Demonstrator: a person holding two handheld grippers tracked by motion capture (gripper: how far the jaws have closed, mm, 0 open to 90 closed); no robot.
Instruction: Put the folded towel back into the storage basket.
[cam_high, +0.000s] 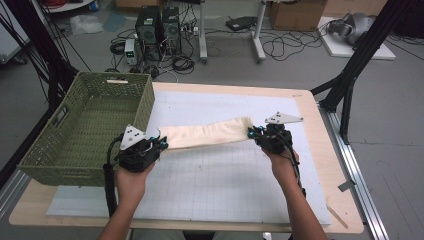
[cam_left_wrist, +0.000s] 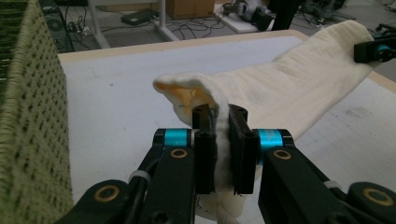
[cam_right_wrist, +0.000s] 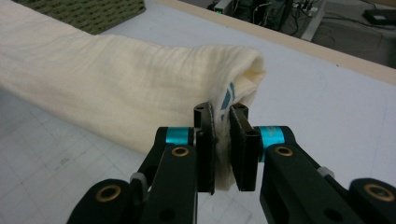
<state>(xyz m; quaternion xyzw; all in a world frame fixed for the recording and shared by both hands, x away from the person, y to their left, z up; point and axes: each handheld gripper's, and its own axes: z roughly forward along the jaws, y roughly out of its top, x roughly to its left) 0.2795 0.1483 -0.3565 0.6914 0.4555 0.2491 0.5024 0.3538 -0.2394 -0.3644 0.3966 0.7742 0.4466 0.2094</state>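
Dim, even indoor light; soft shadows, slightly grainy.

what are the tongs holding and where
Both hold the cream folded cloth: left tongs shut on its left end, right tongs on its right end.

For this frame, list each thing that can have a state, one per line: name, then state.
Cream folded cloth: stretched between both grippers, held at each end, partly lifted off the mat.
Left gripper: shut on the cloth's end.
Right gripper: shut on the cloth's other end.
Green woven basket: upright, empty, at the table's left edge.
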